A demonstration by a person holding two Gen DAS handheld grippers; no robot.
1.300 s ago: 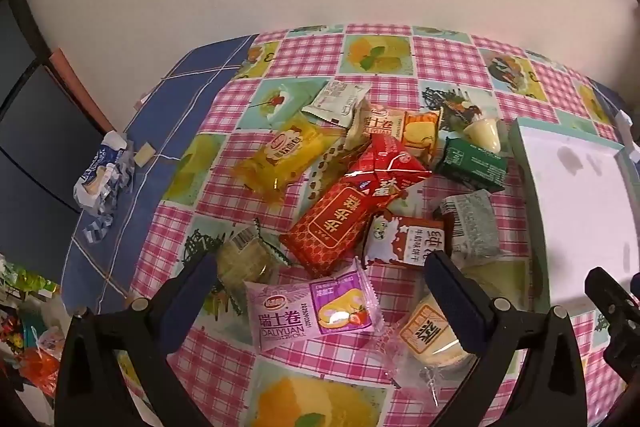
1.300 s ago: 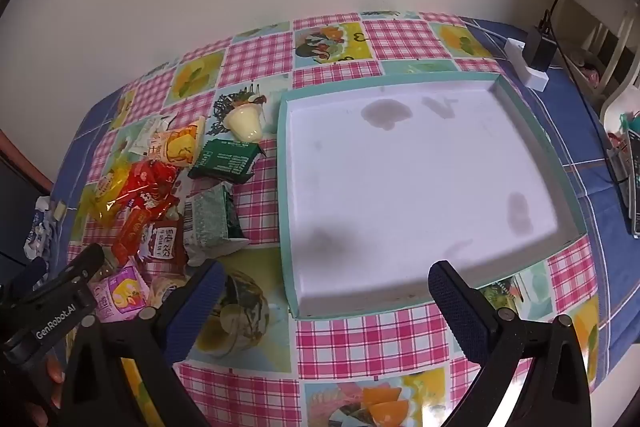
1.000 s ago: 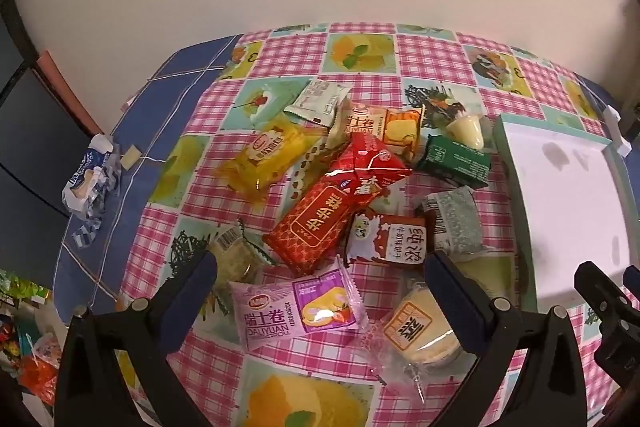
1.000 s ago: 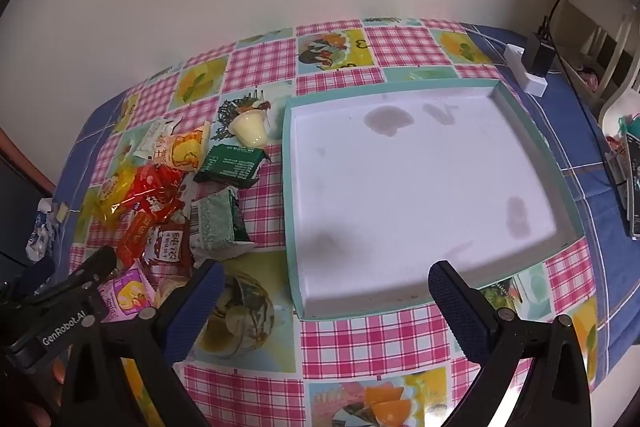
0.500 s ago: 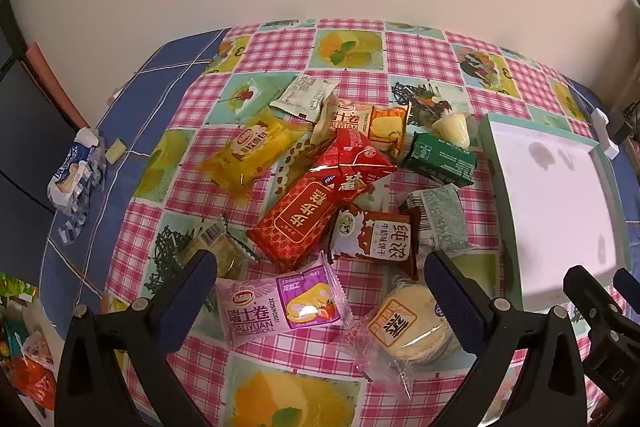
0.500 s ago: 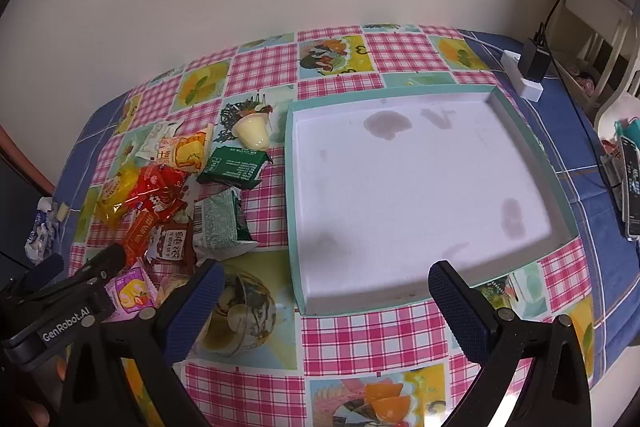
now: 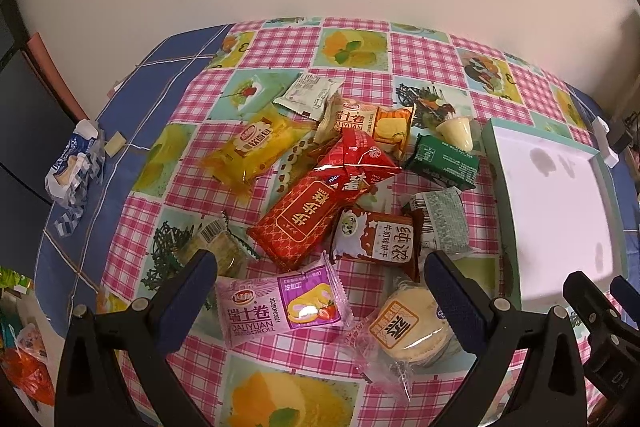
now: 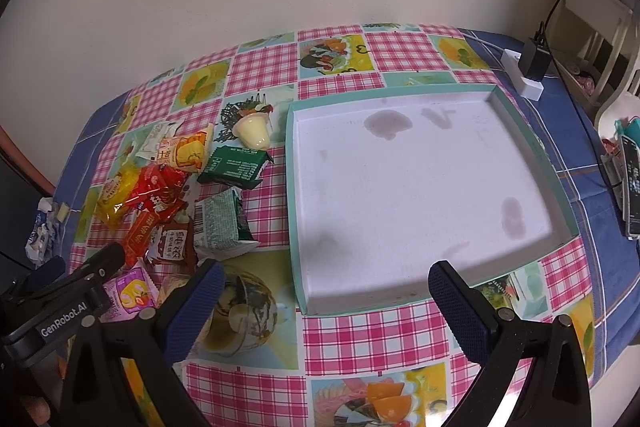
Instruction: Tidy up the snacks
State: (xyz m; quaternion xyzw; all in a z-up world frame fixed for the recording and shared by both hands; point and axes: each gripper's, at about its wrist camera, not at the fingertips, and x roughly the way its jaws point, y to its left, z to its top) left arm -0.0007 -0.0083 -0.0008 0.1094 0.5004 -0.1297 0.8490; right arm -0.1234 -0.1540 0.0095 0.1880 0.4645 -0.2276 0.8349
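Pulled back and higher than a second ago, more tablecloth [image 7: 276, 47] showing. Left gripper [image 7: 320, 291] and right gripper [image 8: 322, 301] both wide open, holding nothing. Snacks [image 7: 308, 215] heaped left of the empty tray [image 8: 294, 187]. Light, crinkly, slippery wrappers; probably best pinched across a sealed edge, gently over the soft pink roll pack [image 7: 276, 311].
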